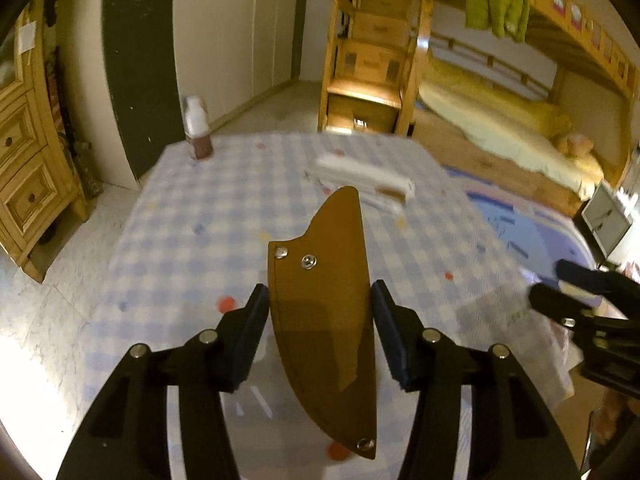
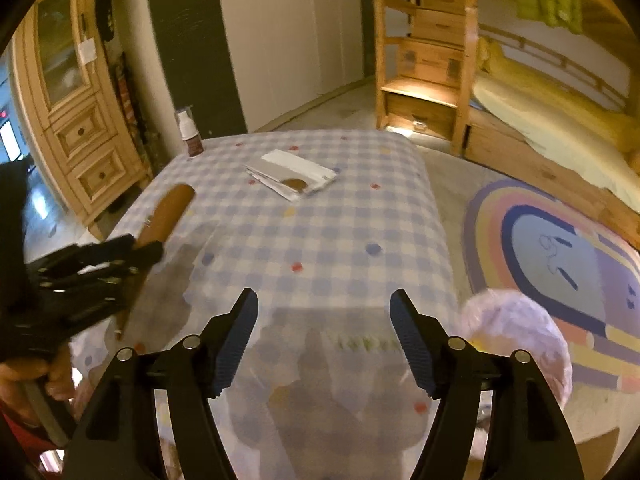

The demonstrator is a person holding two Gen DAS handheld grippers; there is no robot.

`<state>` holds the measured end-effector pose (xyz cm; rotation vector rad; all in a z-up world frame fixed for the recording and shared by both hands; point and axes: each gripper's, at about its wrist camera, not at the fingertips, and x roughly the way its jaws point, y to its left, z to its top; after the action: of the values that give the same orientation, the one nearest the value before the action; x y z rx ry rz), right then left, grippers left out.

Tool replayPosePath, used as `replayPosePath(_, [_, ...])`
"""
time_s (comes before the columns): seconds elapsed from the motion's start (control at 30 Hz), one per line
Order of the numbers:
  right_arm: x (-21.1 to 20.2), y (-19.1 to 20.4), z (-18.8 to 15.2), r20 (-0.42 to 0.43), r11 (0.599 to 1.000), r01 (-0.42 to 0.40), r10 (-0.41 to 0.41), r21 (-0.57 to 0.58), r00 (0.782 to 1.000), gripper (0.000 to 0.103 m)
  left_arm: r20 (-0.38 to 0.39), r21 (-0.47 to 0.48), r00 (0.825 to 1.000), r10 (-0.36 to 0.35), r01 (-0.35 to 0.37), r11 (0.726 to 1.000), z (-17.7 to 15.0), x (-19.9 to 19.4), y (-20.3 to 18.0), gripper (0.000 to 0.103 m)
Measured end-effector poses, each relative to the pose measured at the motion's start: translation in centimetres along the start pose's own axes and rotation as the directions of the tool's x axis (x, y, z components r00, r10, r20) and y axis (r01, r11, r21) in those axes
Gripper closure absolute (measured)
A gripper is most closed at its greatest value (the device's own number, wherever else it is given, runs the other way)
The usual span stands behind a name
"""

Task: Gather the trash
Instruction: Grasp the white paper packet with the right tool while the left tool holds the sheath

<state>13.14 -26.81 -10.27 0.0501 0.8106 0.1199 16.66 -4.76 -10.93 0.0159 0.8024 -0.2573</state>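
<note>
My left gripper (image 1: 320, 300) is shut on a brown leather knife sheath (image 1: 324, 320) with metal rivets, held above the checked tablecloth (image 1: 200, 208). The sheath (image 2: 166, 212) and the left gripper (image 2: 120, 254) also show at the left of the right wrist view. My right gripper (image 2: 324, 304) is open and empty over the table's near edge, above a translucent plastic bag (image 2: 320, 380) that hangs there. A stack of white papers with a brown disc (image 2: 294, 176) lies at the table's far middle; it also shows, blurred, in the left wrist view (image 1: 364, 180).
A small brown bottle with a white cap (image 2: 188, 132) stands at the table's far left corner. A wooden cabinet (image 2: 76, 120) stands left. A wooden bunk bed with steps (image 2: 432, 60) is at the back right. A rainbow rug (image 2: 560, 260) lies right of the table.
</note>
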Motion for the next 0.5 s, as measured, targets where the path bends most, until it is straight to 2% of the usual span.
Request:
replayPosePath(0.17, [3.9, 1.0, 3.5, -0.011, 0.999, -0.032, 0.032, -0.024, 0.999, 0.034, 0.042, -0.004, 0.999, 0.02, -0.02, 1.0, 1.5, -0.9, 2.2, 0.052])
replayPosePath(0.5, [11.7, 0.7, 9.1, -0.044, 0.999, -0.027, 0.026, -0.021, 0.999, 0.036, 0.002, -0.028, 0.998, 0.06, -0.06, 0.998, 3.0, 3.3, 4.9, 0.052])
